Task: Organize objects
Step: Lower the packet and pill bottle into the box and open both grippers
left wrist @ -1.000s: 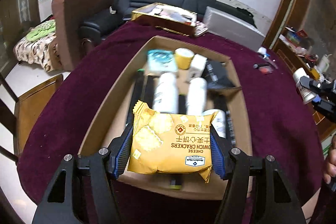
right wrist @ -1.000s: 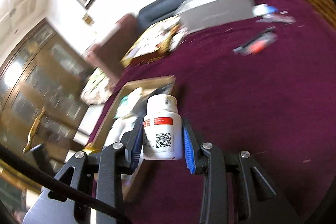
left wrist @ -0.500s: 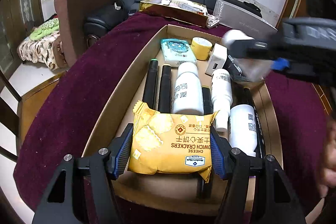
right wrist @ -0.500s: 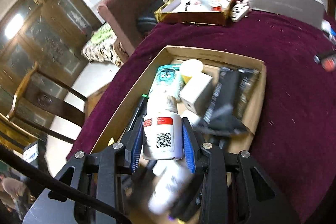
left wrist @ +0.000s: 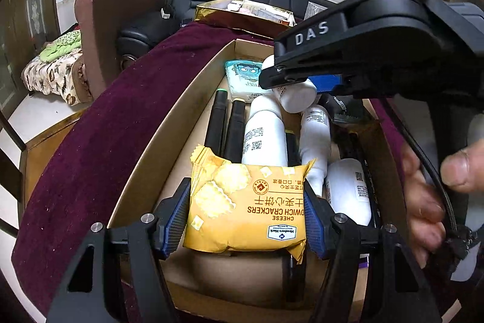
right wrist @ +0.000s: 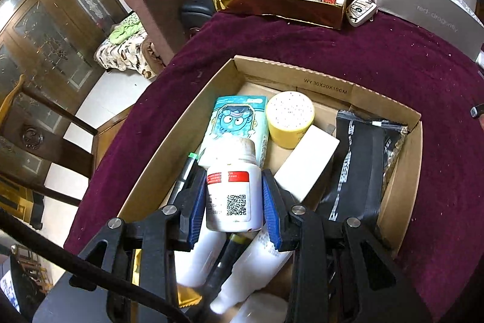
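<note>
Cardboard box (right wrist: 326,74) on a maroon tablecloth (right wrist: 393,50), open at the top. Far end of the box: a teal cartoon-printed pack (right wrist: 239,120), a yellow tape roll (right wrist: 289,118), a white carton (right wrist: 307,162) and a black foil pouch (right wrist: 357,168) along the right wall. Nearer part: two black markers (left wrist: 227,123) side by side by the left wall, then white bottles (left wrist: 264,130) lying lengthwise. Behind the box, a gold tray (right wrist: 281,3) of small items and a grey box (right wrist: 423,11).

Left gripper (left wrist: 246,209): pads pressed on both short ends of a yellow cheese sandwich cracker packet (left wrist: 246,205), held above the near end of the box. Right gripper (right wrist: 233,196): closed on a white pill bottle (right wrist: 233,189) with a red label band, cap pointing away, over the markers and bottles. A hand (left wrist: 423,192) shows at the right edge of the left view.

Compared with one second earlier: the pill bottle, then over bare cloth to the right of the box, is now above the box interior, and the right gripper now fills the upper right of the left view; the cracker packet sits unchanged in its grip.
</note>
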The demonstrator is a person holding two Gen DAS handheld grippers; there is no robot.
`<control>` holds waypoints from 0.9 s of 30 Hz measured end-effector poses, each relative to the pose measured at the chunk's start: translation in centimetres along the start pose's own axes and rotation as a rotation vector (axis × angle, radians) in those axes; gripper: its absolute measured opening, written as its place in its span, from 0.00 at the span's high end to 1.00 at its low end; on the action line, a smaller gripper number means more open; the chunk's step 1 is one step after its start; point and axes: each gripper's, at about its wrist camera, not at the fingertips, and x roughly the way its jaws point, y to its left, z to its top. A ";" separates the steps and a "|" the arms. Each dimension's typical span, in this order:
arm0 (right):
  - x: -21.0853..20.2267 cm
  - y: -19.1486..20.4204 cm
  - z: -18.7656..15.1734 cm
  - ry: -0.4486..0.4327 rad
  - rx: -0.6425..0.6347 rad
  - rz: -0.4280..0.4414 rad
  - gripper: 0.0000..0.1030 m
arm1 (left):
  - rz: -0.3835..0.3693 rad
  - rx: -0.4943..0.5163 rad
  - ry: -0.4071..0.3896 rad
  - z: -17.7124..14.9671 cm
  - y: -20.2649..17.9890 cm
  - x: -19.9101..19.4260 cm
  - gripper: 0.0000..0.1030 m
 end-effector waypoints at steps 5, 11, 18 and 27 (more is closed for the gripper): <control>1.1 -0.2 0.3 0.014 -0.009 -0.039 0.68 | 0.002 -0.005 0.002 0.0 -0.1 0.3 0.39; 1.8 -0.9 0.5 0.026 0.008 -0.026 0.68 | -0.002 -0.021 0.006 0.2 0.1 0.5 0.37; -0.5 -0.8 0.2 -0.020 0.031 0.056 0.56 | -0.002 -0.026 0.013 0.4 -0.1 0.7 0.34; -5.5 -0.3 -1.8 -0.123 0.007 0.087 0.47 | 0.011 -0.026 0.012 0.4 -0.2 0.8 0.31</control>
